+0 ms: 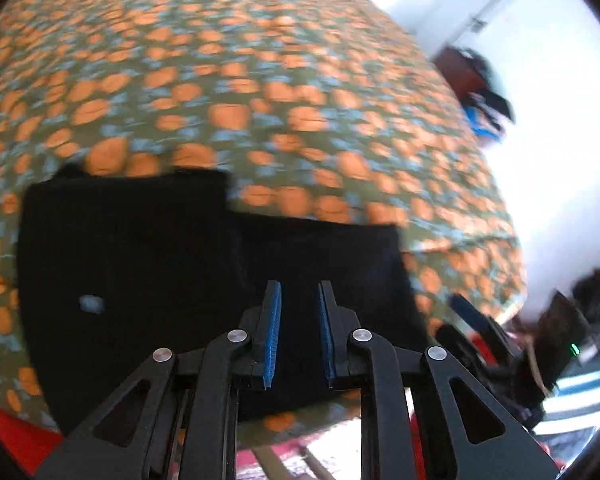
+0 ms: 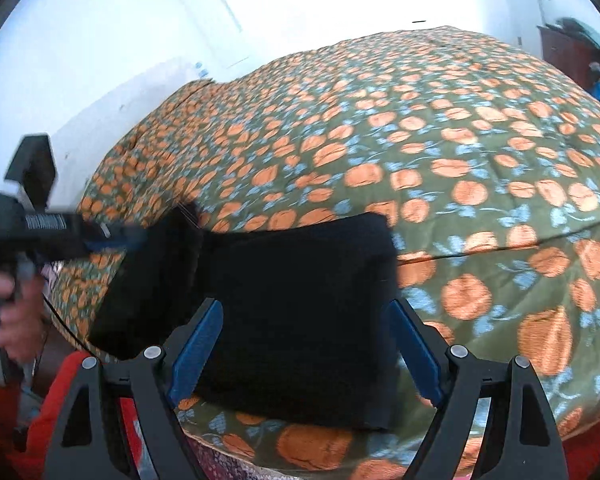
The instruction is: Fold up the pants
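Note:
The black pants lie folded into a compact stack near the front edge of the bed; they also show in the right wrist view. My left gripper hovers over the right part of the stack with its blue pads a narrow gap apart and nothing between them. It appears from the side in the right wrist view, at the stack's left end. My right gripper is wide open above the stack's near edge, empty. It shows blurred in the left wrist view.
The bed carries a green quilt with orange and blue flowers. Its front edge is just below the pants. A dark wooden cabinet with clothes stands beyond the bed by a white wall.

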`<state>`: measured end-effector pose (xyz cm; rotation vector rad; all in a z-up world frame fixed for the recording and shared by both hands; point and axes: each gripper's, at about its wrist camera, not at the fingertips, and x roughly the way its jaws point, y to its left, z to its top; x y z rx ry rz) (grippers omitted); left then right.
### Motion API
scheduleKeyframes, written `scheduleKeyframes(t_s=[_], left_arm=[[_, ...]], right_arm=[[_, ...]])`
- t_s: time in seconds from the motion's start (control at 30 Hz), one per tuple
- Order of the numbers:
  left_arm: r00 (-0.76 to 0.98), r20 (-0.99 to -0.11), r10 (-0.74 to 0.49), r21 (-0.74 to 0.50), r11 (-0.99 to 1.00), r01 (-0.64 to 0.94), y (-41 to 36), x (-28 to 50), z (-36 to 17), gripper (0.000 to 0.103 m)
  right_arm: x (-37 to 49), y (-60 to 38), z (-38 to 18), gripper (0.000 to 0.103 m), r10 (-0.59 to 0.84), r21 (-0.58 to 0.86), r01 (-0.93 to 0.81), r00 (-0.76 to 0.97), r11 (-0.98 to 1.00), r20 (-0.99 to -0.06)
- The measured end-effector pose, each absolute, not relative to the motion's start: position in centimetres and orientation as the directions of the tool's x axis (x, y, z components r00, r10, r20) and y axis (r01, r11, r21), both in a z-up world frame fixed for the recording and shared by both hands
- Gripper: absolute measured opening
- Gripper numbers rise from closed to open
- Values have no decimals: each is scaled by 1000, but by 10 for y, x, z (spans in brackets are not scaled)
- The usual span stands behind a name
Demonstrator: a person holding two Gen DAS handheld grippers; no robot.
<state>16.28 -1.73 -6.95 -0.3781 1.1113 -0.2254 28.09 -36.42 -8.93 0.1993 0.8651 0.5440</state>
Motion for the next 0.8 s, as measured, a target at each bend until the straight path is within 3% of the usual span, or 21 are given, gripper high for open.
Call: scheduleKeyframes(t_s=[0.07,0.1,0.2,0.3,0.4,0.43,0.53,0.6,0.7,0.73,0.8], left_arm=[[485,-789,-377,-414,910,33,-9,154,-45,47],[530,-763,-369,-410,911,43,3,149,-31,51],[623,-721,-304,-386,922,3,53,138,-5,54],[666,-730,-153,-337,928,-158,114,130,-8,54],[637,-771,-23,-267,919,-290,146,117,-42,51],[614,-789,-3,-250,915,-316,147,113,-59,45],[519,-854,-35,-236,915,-326,131,111,-121,29],[500,-865,-37,-211,931,-297,103,108,-156,28],[550,-832,74,-76,966,-245,70,104,-160,18],[543,-838,62,-77,970,-230,70,107,-158,14],[533,-846,17,-123,966,-226,79,110,-153,14]], right_arm=[[281,-375,-88,84,525,392,-350,544,851,-654],[282,-383,-88,84,518,399,-331,556,855,-650],[290,-397,-94,84,514,437,-279,564,855,-646],[296,-403,-99,84,525,473,-252,563,844,-638],[299,-400,-97,84,534,471,-268,558,841,-635],[298,-396,-97,84,538,468,-277,553,839,-636],[297,-381,-98,84,553,456,-315,528,833,-645],[293,-366,-96,84,580,455,-361,500,814,-643],[290,-340,-92,84,683,532,-430,405,729,-608],[291,-331,-92,84,723,572,-446,361,688,-589],[297,-301,-94,84,816,675,-475,199,565,-543]])
